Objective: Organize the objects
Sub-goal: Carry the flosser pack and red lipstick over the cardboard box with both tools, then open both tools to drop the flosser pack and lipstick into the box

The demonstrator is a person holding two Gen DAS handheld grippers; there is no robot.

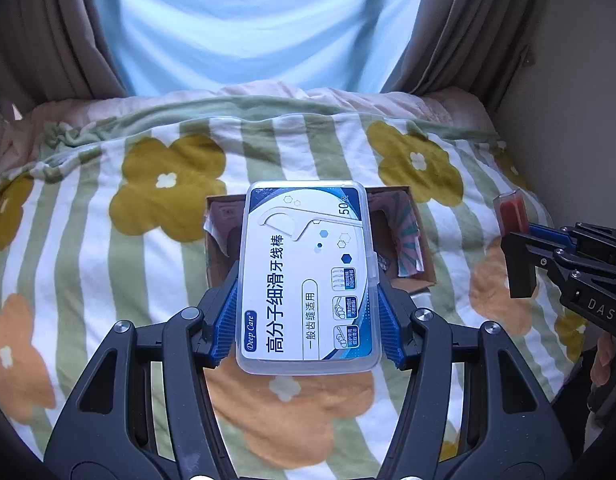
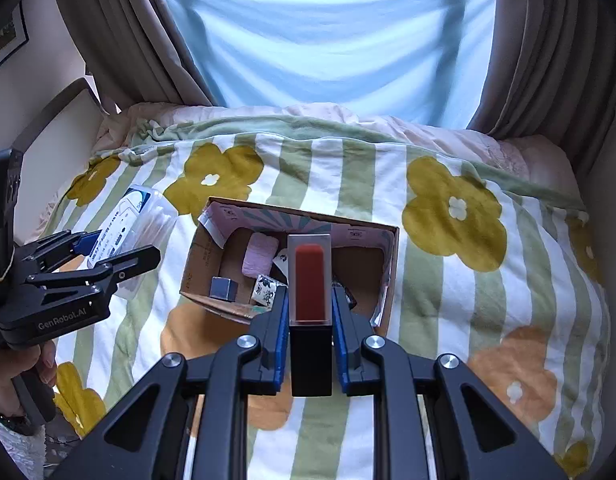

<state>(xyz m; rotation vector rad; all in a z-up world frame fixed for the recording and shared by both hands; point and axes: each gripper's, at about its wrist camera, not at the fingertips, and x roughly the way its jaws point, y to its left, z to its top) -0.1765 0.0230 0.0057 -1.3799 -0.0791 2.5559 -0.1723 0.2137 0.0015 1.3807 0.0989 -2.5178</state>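
left gripper point(image 1: 308, 312) pinches one clear plastic floss-pick case point(image 1: 305, 272) | right gripper point(image 2: 310, 320) pinches one red lipstick with black base point(image 2: 310, 308) | one open cardboard box point(image 2: 392, 272) holding perhaps four small items

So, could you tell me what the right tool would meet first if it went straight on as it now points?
Probably the open cardboard box on the bed: the right tool, holding the lipstick, points at its inside, though depth is unclear.
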